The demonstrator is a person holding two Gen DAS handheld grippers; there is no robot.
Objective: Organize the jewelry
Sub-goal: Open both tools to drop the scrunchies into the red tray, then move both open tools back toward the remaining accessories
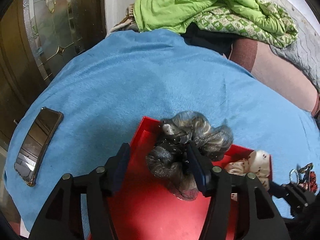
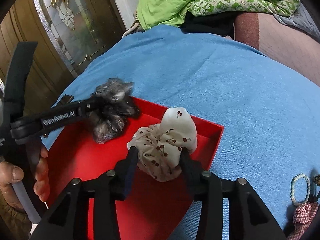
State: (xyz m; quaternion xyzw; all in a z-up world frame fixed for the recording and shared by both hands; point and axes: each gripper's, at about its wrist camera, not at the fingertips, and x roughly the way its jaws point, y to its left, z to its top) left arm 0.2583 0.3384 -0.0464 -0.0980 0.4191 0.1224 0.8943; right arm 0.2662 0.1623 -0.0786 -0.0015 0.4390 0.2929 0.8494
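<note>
A red tray [image 1: 144, 132] lies on the blue cloth. In it a grey and black sparkly scrunchie [image 1: 192, 132] rests between the spread fingers of my left gripper [image 1: 158, 153]. Its right finger touches the fabric and the left finger stands clear, so this gripper is open. To the right in the same tray [image 2: 212, 138] lies a cream scrunchie with a cherry print [image 2: 170, 140]. My right gripper [image 2: 159, 153] is open around it, with the fabric lying loose between the fingers and resting on the tray floor.
A phone [image 1: 38, 146] lies on the blue cloth [image 1: 150, 76] to the left of the tray. A pale bead bracelet [image 2: 300, 188] and a pink checked scrunchie [image 2: 304, 214] lie at the right. A green quilt [image 1: 200, 4] is piled at the back. A person's hand [image 2: 42, 178] holds the left gripper's handle.
</note>
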